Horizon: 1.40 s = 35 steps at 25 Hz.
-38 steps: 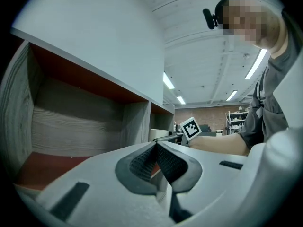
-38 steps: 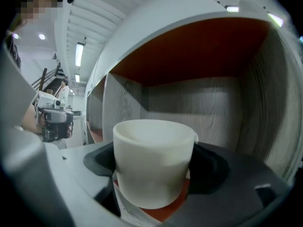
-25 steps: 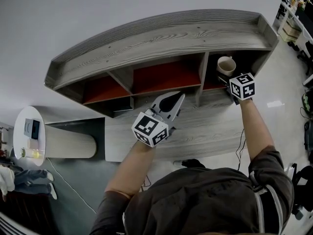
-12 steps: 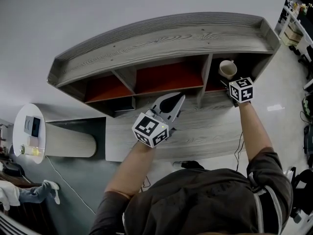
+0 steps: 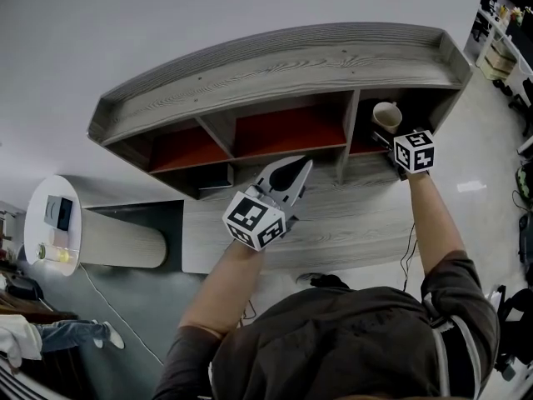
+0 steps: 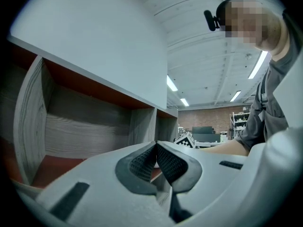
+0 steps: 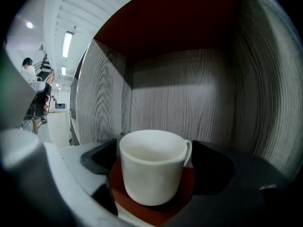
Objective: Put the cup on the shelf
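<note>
A white cup [image 7: 152,167] stands upright on the red floor of the shelf's right compartment [image 5: 366,144], handle to the right. My right gripper [image 7: 155,151] reaches into that compartment with one dark jaw on each side of the cup. Its jaws have just been opening and stand apart from the cup's wall, so it is open. In the head view the cup [image 5: 386,116] shows just beyond the right gripper's marker cube [image 5: 413,151]. My left gripper [image 5: 305,165] is shut on nothing, its pads [image 6: 147,162] touching, level in front of the middle compartment.
The grey wooden shelf [image 5: 283,57] has three red-floored compartments and a raised rim on top. A grey desk surface [image 5: 358,223] lies under both arms. A round white table [image 5: 52,223] with small items stands at the left. Racks [image 5: 500,32] are at the far right.
The cup and both grippers keep their places in the head view. At the lower left edge, a person's legs have moved across the floor.
</note>
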Tool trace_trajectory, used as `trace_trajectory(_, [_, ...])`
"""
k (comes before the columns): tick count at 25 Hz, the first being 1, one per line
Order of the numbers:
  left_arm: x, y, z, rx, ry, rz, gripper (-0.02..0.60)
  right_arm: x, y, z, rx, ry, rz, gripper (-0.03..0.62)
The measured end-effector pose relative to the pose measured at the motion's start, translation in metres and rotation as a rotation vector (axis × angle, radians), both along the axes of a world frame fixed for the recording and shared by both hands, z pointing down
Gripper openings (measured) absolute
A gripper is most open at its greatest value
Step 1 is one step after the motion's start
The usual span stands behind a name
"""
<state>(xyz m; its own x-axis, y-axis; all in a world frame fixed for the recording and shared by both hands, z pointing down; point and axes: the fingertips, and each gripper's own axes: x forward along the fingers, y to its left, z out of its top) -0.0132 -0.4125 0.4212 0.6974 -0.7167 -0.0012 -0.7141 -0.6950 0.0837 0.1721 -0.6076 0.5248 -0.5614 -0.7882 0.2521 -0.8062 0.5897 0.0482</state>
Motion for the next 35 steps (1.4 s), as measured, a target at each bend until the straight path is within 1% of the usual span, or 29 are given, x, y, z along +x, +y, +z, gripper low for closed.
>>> trace_trajectory(5, [-0.004, 0.013, -0.008, 0.011, -0.01, -0.016, 0.002, 0.006, 0.021, -0.017, 0.021, -0.015, 0.011, 0.486])
trace_trajectory(12, [-0.008, 0.043, -0.026, 0.041, -0.016, -0.033, 0.002, 0.012, 0.066, -0.05, 0.054, -0.021, 0.029, 0.486])
trace_trajectory(15, [-0.016, 0.06, -0.03, 0.047, -0.013, -0.05, 0.002, 0.005, 0.088, -0.062, 0.058, -0.005, 0.021, 0.485])
trace_trajectory(18, [-0.027, 0.079, -0.035, 0.051, -0.005, -0.079, 0.002, -0.013, 0.113, -0.075, 0.056, -0.01, -0.025, 0.472])
trace_trajectory(22, [-0.054, 0.107, -0.042, 0.061, -0.002, -0.143, 0.002, -0.06, 0.149, -0.093, 0.062, -0.037, -0.142, 0.443])
trace_trajectory(29, [-0.123, 0.171, -0.062, 0.092, -0.011, -0.319, 0.002, -0.176, 0.214, -0.125, 0.059, -0.118, -0.419, 0.402])
trace_trajectory(32, [-0.163, 0.206, -0.069, 0.11, -0.017, -0.428, 0.002, -0.236, 0.245, -0.134, 0.061, -0.141, -0.56, 0.383])
trace_trajectory(35, [-0.21, 0.251, -0.076, 0.126, -0.028, -0.572, 0.002, -0.305, 0.284, -0.145, 0.055, -0.171, -0.729, 0.36])
